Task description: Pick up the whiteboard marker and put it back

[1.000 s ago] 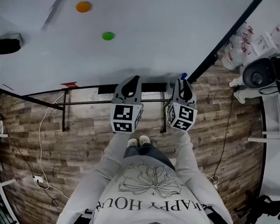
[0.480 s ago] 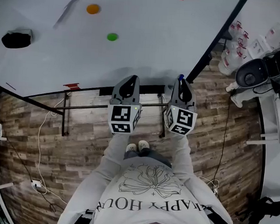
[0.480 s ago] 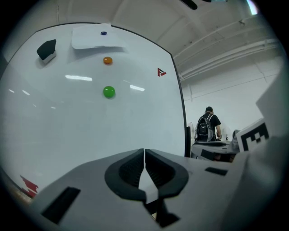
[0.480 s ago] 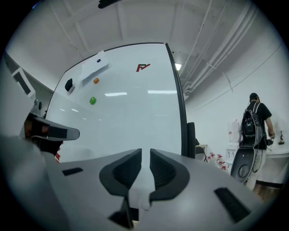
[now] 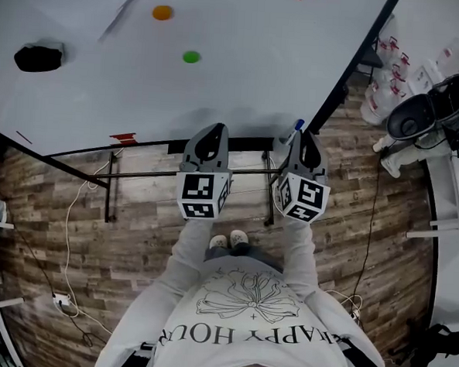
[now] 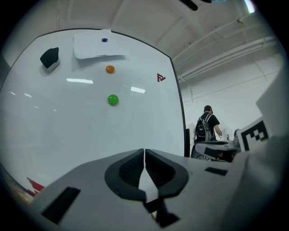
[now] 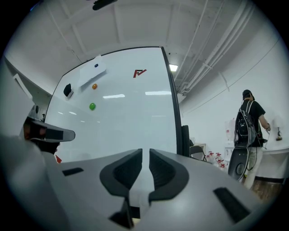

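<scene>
Marker [image 5: 296, 129]: blue cap, pale barrel, tilted. It sits just past the right gripper's tips at the board's [image 5: 219, 93] lower right corner, above the tray [image 5: 247, 143]. Contact with the gripper cannot be told.
Right gripper [image 7: 145, 155]: level, jaws closing, with a narrow slit between the pads. Only the pale board shows through the slit.
Left gripper [image 6: 144, 155]: level beside the right one, jaws together, holding nothing.
On the board: green magnet [image 5: 191, 57], orange magnet [image 5: 162, 13], black eraser [image 5: 38, 57].
</scene>
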Available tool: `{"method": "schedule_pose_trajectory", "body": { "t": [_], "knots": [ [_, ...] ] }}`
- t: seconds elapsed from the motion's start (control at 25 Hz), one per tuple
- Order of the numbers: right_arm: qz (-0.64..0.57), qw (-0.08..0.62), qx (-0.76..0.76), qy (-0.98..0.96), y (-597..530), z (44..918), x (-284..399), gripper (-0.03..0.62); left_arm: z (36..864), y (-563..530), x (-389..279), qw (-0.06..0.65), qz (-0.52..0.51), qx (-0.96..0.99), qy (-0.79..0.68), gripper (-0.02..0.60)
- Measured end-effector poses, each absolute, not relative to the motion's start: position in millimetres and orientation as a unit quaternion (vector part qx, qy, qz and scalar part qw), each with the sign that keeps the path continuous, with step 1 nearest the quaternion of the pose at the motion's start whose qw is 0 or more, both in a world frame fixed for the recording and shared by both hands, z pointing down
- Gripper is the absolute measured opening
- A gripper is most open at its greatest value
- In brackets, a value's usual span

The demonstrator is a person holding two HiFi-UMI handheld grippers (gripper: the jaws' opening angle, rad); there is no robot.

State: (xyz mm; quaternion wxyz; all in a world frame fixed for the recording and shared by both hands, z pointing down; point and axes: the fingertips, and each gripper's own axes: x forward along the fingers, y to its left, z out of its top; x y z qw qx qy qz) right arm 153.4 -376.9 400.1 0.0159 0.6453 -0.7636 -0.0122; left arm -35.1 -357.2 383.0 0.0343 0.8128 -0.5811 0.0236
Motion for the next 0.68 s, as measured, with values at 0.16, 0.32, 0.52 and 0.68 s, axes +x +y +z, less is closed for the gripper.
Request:
{"method": "schedule_pose_trajectory", "body": {
  "t": [0.16,0.32,0.52,0.68],
  "knots": [
    [-0.013,0.014,0.649,-0.76,-374,399,158,0.043,383,-353,-36,0.034,0.023,0.812,-0.582,0.009],
    [-0.013,0.013,0.652,-0.758,-370,398,160,0.037,384,-351,-36,0.034,0.024,0.811,-0.584,0.009],
    [-0.014,0.011,0.653,-0.757,-366,397,159,0.028,385,-350,-35,0.035,0.022,0.811,-0.584,0.009],
    [-0.013,0.007,0.656,-0.755,-363,398,160,0.012,386,-348,-35,0.036,0.022,0.811,-0.584,0.009]
  ]
}}
